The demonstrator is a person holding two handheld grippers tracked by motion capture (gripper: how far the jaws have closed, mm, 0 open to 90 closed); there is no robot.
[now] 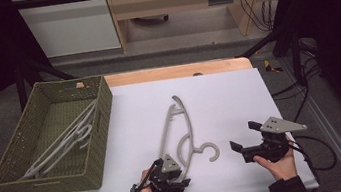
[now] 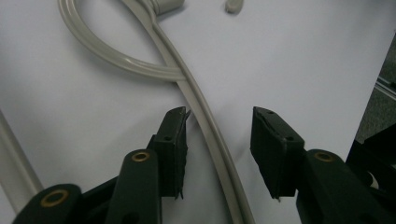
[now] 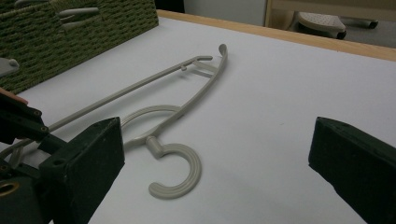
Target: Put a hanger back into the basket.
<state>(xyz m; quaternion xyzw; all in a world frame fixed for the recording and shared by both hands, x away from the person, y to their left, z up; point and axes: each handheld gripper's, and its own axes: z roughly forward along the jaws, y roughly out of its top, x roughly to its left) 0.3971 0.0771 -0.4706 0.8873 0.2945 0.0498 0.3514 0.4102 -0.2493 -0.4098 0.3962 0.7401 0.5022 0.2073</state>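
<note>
A grey plastic clothes hanger lies flat on the white table top, its hook toward the front. My left gripper is down over the hanger's near end. In the left gripper view, one hanger arm runs between the jaws of the left gripper. It lies close against the left pad, with a clear gap to the right pad. My right gripper is held to the right of the hook, open wide with nothing in it. In the right gripper view the hanger lies ahead of the right gripper.
A green woven basket stands at the table's left and holds several more grey hangers; its wall is also in the right gripper view. Bare wood shows along the table's far edge. Cables trail off the right side.
</note>
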